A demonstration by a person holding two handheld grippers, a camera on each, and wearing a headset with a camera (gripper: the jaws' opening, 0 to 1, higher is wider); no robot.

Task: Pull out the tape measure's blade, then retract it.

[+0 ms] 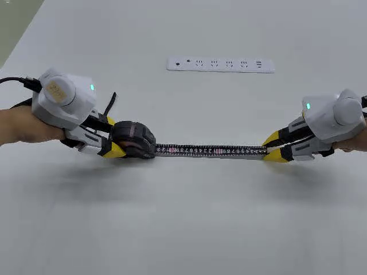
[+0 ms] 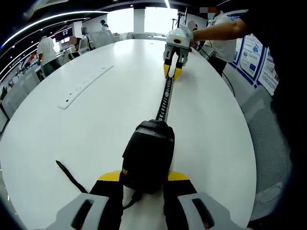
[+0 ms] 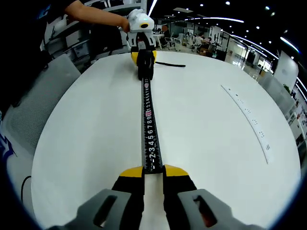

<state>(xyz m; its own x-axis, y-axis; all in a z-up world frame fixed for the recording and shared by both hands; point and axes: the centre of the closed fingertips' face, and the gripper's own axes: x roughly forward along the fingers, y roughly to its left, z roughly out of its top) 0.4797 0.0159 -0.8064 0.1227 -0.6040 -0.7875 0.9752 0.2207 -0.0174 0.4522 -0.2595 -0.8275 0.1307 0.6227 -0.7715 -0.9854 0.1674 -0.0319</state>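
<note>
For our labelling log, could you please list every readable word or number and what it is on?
"2 3 4 5 6 7 8 9": on the blade; farther numerals blur.
Markings on the power strip: too small.
Print on the wall posters: blurred.
Nothing legible on the case.

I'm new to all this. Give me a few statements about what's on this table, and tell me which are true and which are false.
1. The left gripper holds the tape measure's black case. True.
2. The blade is fully wound in. False: it stretches out to the right gripper, which pinches its end.
3. A white power strip lies on the table. True.
4. The power strip touches the blade. False: they lie well apart.
</note>
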